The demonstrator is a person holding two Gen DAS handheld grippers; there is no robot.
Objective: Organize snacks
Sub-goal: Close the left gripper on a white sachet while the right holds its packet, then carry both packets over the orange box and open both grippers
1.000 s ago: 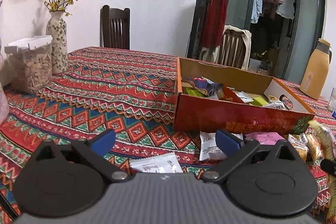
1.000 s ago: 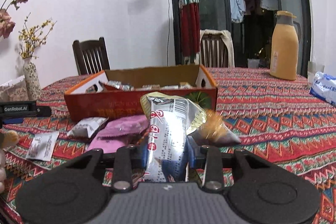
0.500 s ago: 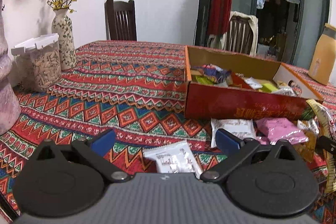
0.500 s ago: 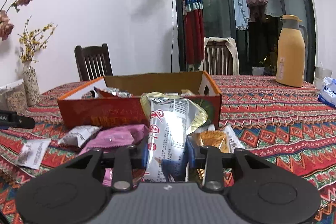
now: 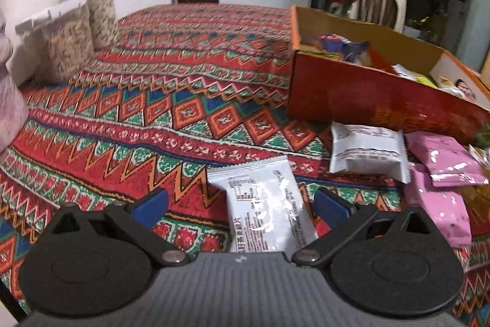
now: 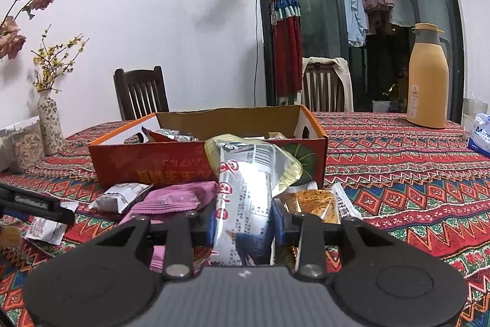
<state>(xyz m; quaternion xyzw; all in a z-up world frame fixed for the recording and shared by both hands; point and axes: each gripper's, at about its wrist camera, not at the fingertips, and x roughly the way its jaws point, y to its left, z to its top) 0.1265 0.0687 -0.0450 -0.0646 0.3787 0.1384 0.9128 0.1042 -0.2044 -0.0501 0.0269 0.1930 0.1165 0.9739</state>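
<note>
Silver snack packet (image 6: 245,198) clamped upright in right claw (image 6: 243,222); left claw (image 5: 242,204) wide apart over white sachet (image 5: 263,204).

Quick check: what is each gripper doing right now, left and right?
Left gripper: open, holding nothing; a white snack packet lies between its fingers.
Right gripper: closed on a silver snack packet.

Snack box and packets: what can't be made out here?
- Snack box contents: right wrist view, near wall and held silver packet hide most.
- Orange packet: right tool covers its lower part.
- Pink packets: left wrist view, blurred, cut at the edge.
</note>
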